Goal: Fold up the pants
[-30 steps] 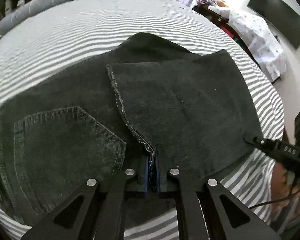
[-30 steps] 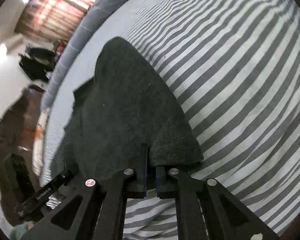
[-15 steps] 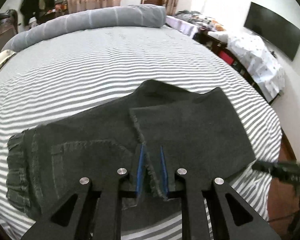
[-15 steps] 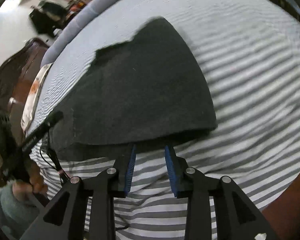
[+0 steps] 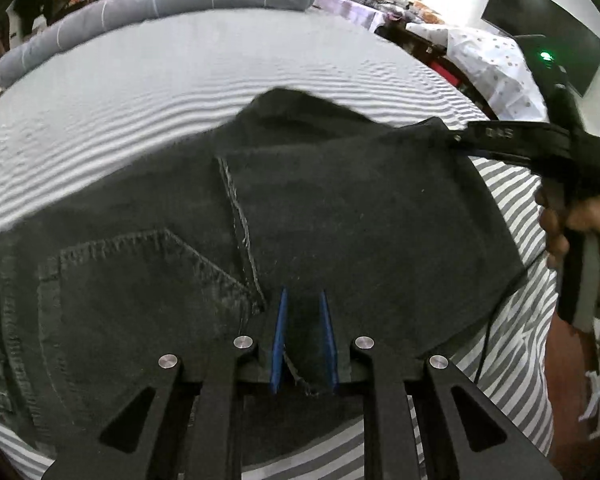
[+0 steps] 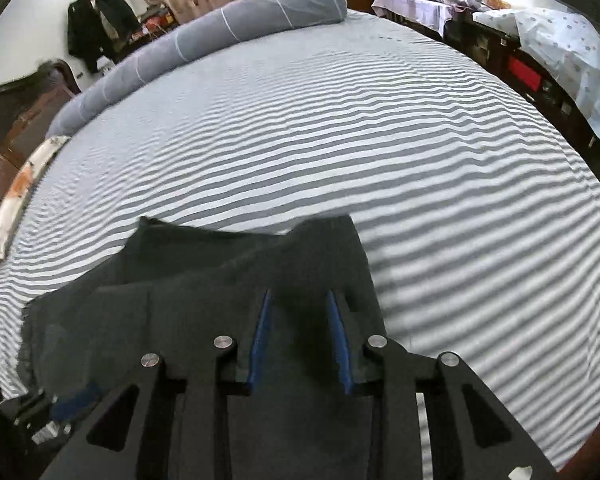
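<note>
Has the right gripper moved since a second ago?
Yes. The right gripper left the near corner of the black denim pants for their far corner, jaws opening.

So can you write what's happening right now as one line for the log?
step: fold laid | pants: folded on striped bed | left hand-held gripper: open, just released | right hand-held gripper: open, just released

The pants run off the left wrist view's left edge, their far hem motion-blurred.
</note>
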`<state>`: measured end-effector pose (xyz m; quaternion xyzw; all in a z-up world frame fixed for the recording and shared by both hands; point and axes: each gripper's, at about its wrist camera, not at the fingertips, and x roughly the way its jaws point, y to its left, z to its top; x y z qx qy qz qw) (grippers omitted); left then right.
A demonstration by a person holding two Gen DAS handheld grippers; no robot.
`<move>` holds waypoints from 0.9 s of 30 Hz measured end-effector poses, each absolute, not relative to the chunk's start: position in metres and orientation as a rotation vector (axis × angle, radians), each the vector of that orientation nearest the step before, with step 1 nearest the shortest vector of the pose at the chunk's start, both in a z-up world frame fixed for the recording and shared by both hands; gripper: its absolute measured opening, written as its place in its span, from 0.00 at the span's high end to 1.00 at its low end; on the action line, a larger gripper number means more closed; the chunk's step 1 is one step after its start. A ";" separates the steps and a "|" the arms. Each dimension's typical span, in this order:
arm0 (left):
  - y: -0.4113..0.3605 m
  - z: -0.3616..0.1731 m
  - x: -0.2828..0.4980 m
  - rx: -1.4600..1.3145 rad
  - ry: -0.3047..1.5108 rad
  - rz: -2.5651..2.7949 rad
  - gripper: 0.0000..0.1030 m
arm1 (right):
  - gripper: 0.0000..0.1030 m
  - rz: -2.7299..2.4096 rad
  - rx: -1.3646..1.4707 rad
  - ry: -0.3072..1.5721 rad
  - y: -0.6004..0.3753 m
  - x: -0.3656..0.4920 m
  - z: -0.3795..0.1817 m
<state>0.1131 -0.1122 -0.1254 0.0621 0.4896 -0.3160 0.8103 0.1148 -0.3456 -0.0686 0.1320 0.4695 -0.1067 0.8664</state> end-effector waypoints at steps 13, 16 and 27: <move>-0.116 -0.131 0.110 0.158 1.049 -0.675 0.82 | 0.77 -0.235 0.263 1.044 -0.343 0.098 -0.083; -0.116 -0.131 0.105 0.174 1.047 -0.671 0.82 | 0.77 -0.230 0.272 1.058 -0.332 0.062 -0.084; -0.122 -0.135 0.095 0.260 0.991 -0.666 0.82 | 0.71 -0.254 0.355 1.077 -0.310 -0.006 -0.107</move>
